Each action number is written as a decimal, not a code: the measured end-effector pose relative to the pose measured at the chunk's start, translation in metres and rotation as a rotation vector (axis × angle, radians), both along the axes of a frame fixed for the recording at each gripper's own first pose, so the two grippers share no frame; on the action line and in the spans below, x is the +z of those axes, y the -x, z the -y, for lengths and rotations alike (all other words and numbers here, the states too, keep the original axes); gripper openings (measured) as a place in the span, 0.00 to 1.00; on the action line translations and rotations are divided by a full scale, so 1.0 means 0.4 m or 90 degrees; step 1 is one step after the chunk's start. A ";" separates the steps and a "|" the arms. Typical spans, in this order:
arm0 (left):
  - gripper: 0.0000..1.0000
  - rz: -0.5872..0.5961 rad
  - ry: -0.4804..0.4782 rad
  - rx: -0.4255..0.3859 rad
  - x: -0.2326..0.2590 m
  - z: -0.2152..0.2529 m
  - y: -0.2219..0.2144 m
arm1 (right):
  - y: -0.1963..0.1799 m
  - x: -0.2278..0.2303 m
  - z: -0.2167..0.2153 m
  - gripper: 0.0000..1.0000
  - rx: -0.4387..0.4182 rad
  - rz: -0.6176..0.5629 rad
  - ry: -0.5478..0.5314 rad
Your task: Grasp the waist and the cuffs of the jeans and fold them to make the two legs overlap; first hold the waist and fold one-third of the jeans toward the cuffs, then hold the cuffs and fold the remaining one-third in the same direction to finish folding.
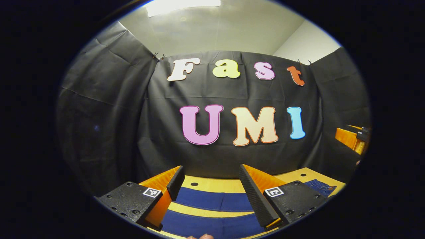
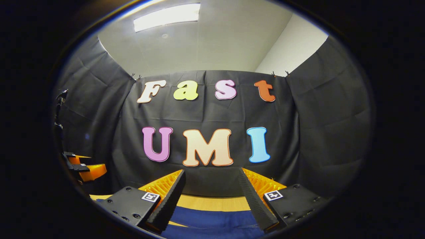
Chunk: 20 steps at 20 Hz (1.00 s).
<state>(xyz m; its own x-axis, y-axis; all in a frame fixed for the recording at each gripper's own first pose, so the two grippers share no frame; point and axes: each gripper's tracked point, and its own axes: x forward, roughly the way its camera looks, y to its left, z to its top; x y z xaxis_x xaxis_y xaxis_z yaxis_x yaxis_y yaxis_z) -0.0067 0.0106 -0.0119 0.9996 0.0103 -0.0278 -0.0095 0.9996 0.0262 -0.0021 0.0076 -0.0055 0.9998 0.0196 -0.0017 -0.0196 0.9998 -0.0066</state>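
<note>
Blue jeans (image 1: 212, 200) lie flat on the yellow wooden table (image 1: 215, 184), showing as two blue bands with a strip of table between them in the left gripper view. More of the denim (image 1: 319, 187) lies to the right. My left gripper (image 1: 212, 172) hovers open above the jeans with nothing between its fingers. In the right gripper view, my right gripper (image 2: 212, 173) is also open and empty, over another part of the jeans (image 2: 212, 217). Each gripper appears at the other view's edge: the right gripper (image 1: 353, 137) and the left gripper (image 2: 83, 167).
The booth's black cloth wall (image 1: 116, 132) stands close behind the table's far edge (image 2: 212, 201) and wraps around both sides. A small dark hole (image 1: 194, 184) marks the tabletop. A person's fingertip (image 1: 201, 236) peeks in at the bottom of the left gripper view.
</note>
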 end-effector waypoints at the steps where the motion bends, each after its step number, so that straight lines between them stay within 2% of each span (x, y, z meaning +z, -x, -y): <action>1: 0.98 -0.002 -0.004 -0.003 -0.006 -0.003 0.004 | -0.001 -0.001 -0.003 0.98 0.001 -0.003 -0.001; 5: 0.98 -0.028 -0.041 -0.031 -0.040 -0.019 0.016 | 0.006 -0.013 -0.005 0.98 0.002 -0.007 -0.002; 8: 0.98 -0.074 -0.102 -0.060 -0.092 -0.055 0.035 | 0.009 -0.034 -0.009 0.98 -0.001 -0.014 -0.007; 9: 0.95 -0.090 -0.127 -0.068 -0.113 -0.069 0.042 | 0.012 -0.045 -0.008 0.98 -0.005 -0.018 -0.007; 10: 1.00 -0.108 -0.153 -0.083 -0.137 -0.081 0.055 | 0.016 -0.057 -0.009 0.98 -0.008 -0.022 -0.008; 14: 0.95 -0.192 -0.269 -0.151 -0.268 -0.124 0.098 | 0.038 -0.104 -0.014 0.98 -0.028 -0.039 -0.006; 20: 0.95 -0.321 -0.401 -0.247 -0.499 -0.203 0.174 | 0.070 -0.164 -0.022 0.98 -0.061 -0.059 0.009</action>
